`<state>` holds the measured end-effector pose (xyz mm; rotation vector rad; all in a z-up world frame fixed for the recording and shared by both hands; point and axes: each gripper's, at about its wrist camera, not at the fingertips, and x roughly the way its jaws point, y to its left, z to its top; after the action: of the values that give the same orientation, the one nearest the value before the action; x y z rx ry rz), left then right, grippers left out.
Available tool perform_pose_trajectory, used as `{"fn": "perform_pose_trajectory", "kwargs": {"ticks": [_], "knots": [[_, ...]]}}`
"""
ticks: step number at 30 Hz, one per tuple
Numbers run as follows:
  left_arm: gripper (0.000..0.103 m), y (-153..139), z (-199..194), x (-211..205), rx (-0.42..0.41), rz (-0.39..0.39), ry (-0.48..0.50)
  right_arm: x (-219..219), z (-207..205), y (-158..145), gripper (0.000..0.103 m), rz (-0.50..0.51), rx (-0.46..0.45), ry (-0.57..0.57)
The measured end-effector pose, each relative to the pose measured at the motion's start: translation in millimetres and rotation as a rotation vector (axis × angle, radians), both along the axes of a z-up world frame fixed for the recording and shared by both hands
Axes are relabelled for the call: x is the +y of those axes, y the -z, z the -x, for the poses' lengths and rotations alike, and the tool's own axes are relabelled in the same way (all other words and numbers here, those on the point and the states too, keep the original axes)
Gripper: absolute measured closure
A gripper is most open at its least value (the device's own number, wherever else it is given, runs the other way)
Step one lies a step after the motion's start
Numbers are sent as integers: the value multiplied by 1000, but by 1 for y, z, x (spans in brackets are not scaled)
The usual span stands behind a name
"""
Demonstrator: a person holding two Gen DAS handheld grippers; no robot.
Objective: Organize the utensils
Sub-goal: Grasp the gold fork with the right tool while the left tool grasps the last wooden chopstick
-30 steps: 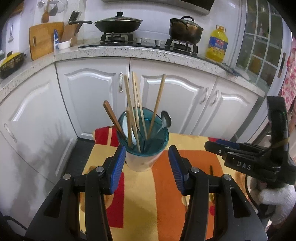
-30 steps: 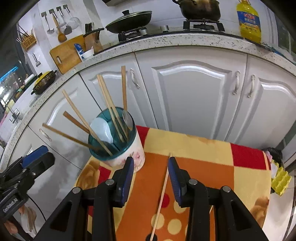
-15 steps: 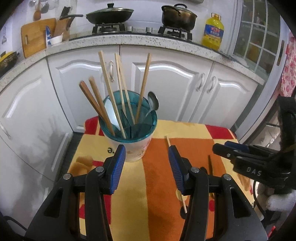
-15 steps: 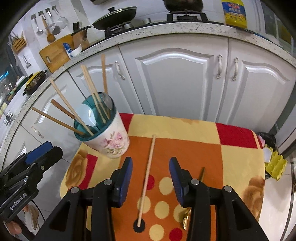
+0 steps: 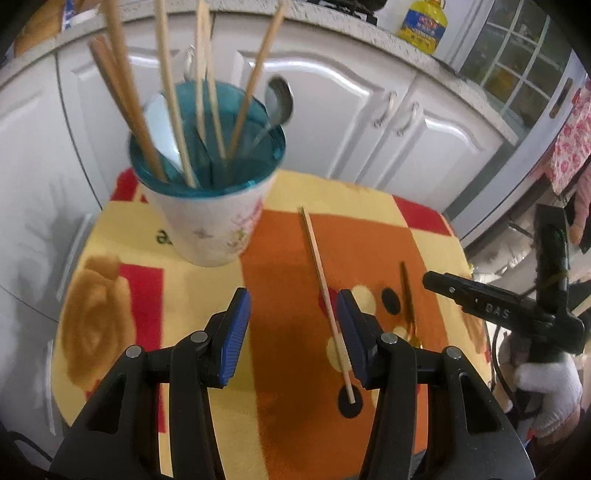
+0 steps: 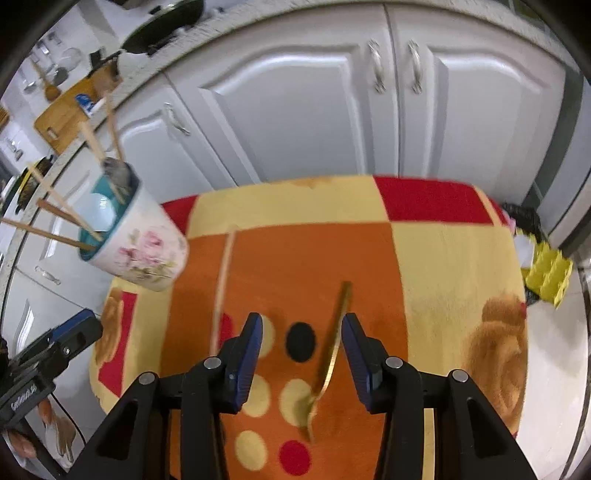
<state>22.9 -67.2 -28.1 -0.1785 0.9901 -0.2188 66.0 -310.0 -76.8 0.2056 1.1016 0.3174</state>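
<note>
A white floral utensil cup (image 5: 210, 218) with a teal insert holds several chopsticks and a metal spoon (image 5: 279, 99); it also shows in the right wrist view (image 6: 138, 251). A loose wooden chopstick (image 5: 327, 302) lies on the patterned cloth (image 5: 288, 406); it also shows in the right wrist view (image 6: 223, 280). A gold utensil (image 6: 332, 350) lies beside it, also visible in the left wrist view (image 5: 408, 299). My left gripper (image 5: 293, 332) is open and empty, its right finger next to the chopstick. My right gripper (image 6: 302, 352) is open over the gold utensil.
The cloth covers a small table in front of white cabinets (image 6: 295, 103). A counter behind holds an oil bottle (image 5: 421, 27) and a cutting board (image 6: 70, 110). A yellow egg tray (image 6: 546, 273) lies on the floor at the right.
Both grippers have pulled back from the cup and dropped lower toward the cloth. The left now sits by the loose chopstick; the right has shifted right over the gold utensil.
</note>
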Motion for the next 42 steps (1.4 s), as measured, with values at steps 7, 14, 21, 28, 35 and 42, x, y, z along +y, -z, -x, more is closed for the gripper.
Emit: {"fn": "perform_pose_trajectory", "kwargs": {"ticks": [7,14,21,28,35,42], "knots": [[56,34,-22,-28,53,-38,43,-3,-23,40,80,20,75,-14],[56,61,-50,-43,90,-33,43,-5,-38,55,93,40,73,-20],[96,80,-64,-62,110,-58,75,-14,-39,57,95,-21,77,-19],[99,80,-38,-46,164,-3,117,-14,-19,55,96,-34,93,-35],[99,76,3,-38,201,-21,158,-17,8,58,96,-53,125,-38],[71,66,-31,-43,155,-74,131,-8,4,57,94,5,119,-59]]}}
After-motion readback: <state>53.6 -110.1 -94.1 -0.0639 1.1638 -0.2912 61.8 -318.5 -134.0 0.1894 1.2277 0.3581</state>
